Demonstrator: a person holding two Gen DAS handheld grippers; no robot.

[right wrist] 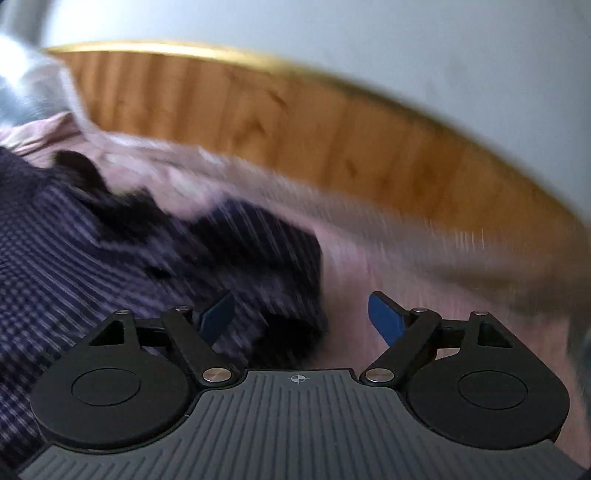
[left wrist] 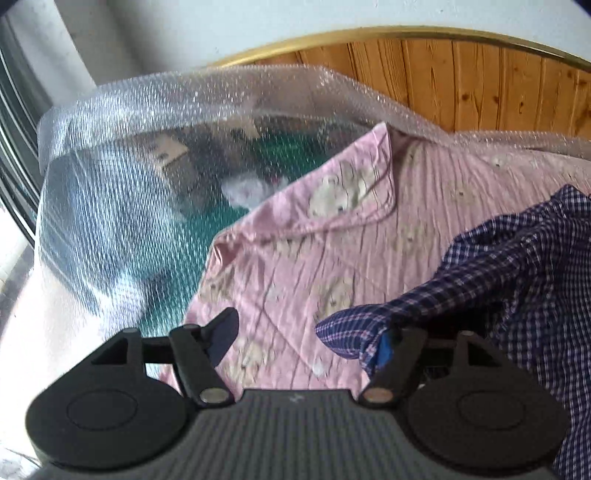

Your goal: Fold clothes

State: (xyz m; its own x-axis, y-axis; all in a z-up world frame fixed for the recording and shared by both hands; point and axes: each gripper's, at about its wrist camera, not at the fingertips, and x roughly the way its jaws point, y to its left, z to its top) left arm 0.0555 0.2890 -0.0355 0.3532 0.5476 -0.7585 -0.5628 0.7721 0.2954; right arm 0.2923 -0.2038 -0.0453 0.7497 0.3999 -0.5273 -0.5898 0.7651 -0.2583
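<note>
A: Your left gripper (left wrist: 306,339) sat low over the bed, jaws standing wide apart. The dark left pad hung over the pink sheet (left wrist: 295,258), and a corner of the navy checked shirt (left wrist: 517,277) was draped over the blue right pad.

B: So was that a grip?

A: No. The cloth lay on one finger only, and nothing was pinched between the two. The rest of the shirt was bunched up on the right side of that view, on top of the sheet.

B: And your right gripper (right wrist: 301,317)?

A: Jaws spread there too. Your left blue pad hovered over the shirt's edge and the right one over bare pink sheet. Some checked cloth showed in the gap, but the pads weren't pressing on it. That view was heavily smeared, so I couldn't tell you whether a finger touched the fabric.

B: What else was around you?

A: A sheet of bubble wrap (left wrist: 147,129) rose up along the far-left edge of the bed, with something green and blurry behind it. The wooden headboard (left wrist: 461,81) with its gold rim curved across the back, under a pale wall (left wrist: 221,22).
</note>
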